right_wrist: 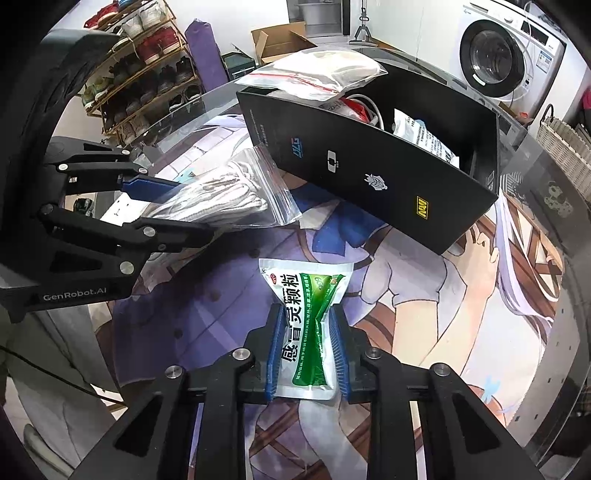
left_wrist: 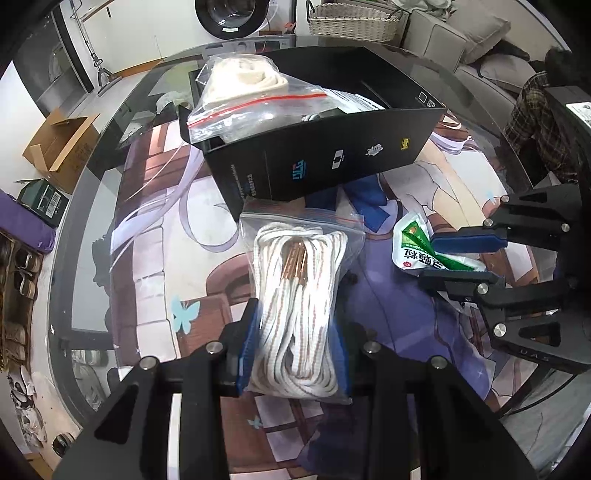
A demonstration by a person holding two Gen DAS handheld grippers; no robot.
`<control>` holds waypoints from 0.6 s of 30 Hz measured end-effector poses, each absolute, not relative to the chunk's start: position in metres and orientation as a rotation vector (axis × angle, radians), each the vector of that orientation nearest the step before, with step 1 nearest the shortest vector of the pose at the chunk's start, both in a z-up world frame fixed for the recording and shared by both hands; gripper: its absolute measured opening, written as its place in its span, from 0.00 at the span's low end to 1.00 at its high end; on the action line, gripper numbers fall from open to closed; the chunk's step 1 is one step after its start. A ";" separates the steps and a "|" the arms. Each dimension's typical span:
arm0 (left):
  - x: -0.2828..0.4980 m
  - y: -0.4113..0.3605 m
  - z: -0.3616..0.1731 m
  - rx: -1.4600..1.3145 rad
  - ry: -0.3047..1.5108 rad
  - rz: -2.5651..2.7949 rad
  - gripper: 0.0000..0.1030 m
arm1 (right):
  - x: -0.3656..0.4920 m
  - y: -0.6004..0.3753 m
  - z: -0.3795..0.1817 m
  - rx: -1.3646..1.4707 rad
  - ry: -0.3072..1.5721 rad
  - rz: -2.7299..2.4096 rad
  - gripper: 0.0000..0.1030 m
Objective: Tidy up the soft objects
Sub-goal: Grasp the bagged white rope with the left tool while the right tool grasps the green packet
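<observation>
My left gripper is shut on a clear zip bag of white rope and holds it above the table, just in front of the black box. It also shows in the right wrist view. My right gripper is shut on a green and white medicine packet, seen at the right in the left wrist view. A zip bag of cream fabric lies on the box's left end. More packets lie inside the box.
The round glass table carries a printed anime mat. A wicker basket and sofa stand beyond the table. A cardboard box and a shoe rack are on the floor.
</observation>
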State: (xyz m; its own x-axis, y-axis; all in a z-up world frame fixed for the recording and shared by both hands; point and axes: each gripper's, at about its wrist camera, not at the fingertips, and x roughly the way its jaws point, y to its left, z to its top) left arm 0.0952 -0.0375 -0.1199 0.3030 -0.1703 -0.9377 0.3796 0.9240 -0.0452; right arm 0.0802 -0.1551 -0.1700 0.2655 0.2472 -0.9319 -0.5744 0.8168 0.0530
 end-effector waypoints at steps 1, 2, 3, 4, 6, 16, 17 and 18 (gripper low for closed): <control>0.096 -0.038 -0.120 0.197 1.213 -0.366 0.32 | 0.080 -0.155 -0.170 -0.318 1.181 0.571 0.28; 0.096 -0.039 -0.121 0.195 1.217 -0.363 0.33 | 0.081 -0.156 -0.171 -0.307 1.184 0.579 0.34; 0.097 -0.039 -0.122 0.196 1.221 -0.362 0.33 | 0.083 -0.158 -0.174 -0.294 1.192 0.582 0.38; 0.097 -0.040 -0.123 0.198 1.225 -0.360 0.33 | 0.085 -0.160 -0.177 -0.288 1.202 0.581 0.43; 0.097 -0.042 -0.125 0.203 1.230 -0.356 0.33 | 0.086 -0.161 -0.178 -0.274 1.198 0.600 0.50; 0.099 -0.043 -0.128 0.201 1.244 -0.354 0.33 | 0.084 -0.151 -0.182 -0.338 1.188 0.575 0.66; 0.099 -0.043 -0.128 0.203 1.245 -0.355 0.33 | 0.084 -0.151 -0.183 -0.334 1.186 0.575 0.67; 0.099 -0.043 -0.128 0.204 1.244 -0.356 0.33 | 0.084 -0.151 -0.183 -0.331 1.186 0.580 0.67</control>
State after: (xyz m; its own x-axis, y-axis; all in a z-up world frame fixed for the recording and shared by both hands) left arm 0.0992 -0.0432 -0.1283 0.2758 -0.1525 -0.9490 0.3722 0.9272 -0.0408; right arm 0.0844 -0.1513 -0.1831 0.2548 0.2492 -0.9343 -0.5850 0.8091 0.0562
